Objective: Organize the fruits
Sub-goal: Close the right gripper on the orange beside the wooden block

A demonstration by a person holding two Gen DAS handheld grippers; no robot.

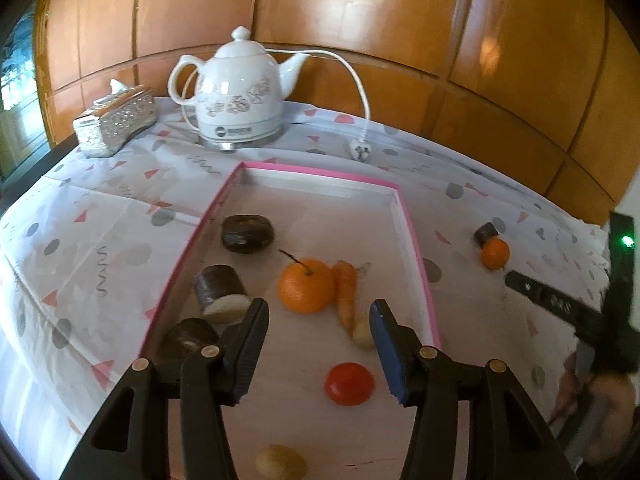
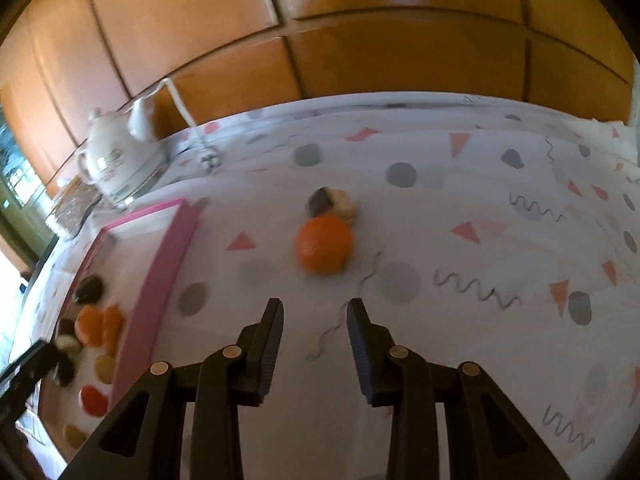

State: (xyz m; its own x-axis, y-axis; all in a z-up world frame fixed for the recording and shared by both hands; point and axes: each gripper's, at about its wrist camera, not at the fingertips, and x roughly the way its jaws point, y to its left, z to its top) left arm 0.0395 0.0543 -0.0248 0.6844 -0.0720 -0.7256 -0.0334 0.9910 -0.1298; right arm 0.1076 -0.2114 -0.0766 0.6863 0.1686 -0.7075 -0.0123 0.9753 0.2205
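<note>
A pink-rimmed white tray (image 1: 412, 236) holds an orange (image 1: 306, 286), a carrot (image 1: 346, 292), a red tomato (image 1: 349, 384), two yellowish pieces and three dark brown rolls (image 1: 247, 233). My left gripper (image 1: 318, 316) hovers open and empty over the tray's near part. Outside the tray, on the cloth, a second orange (image 2: 323, 245) lies beside a small dark roll (image 2: 331, 202). My right gripper (image 2: 315, 312) is open and empty, a short way in front of that orange. The tray also shows at the left of the right wrist view (image 2: 160, 276).
A white ceramic kettle (image 1: 240, 92) with cord and plug (image 1: 360, 151) stands at the table's back, next to a silver tissue box (image 1: 114, 122). Wooden panels (image 1: 360, 20) rise behind the table. The patterned cloth (image 2: 500, 240) extends to the right.
</note>
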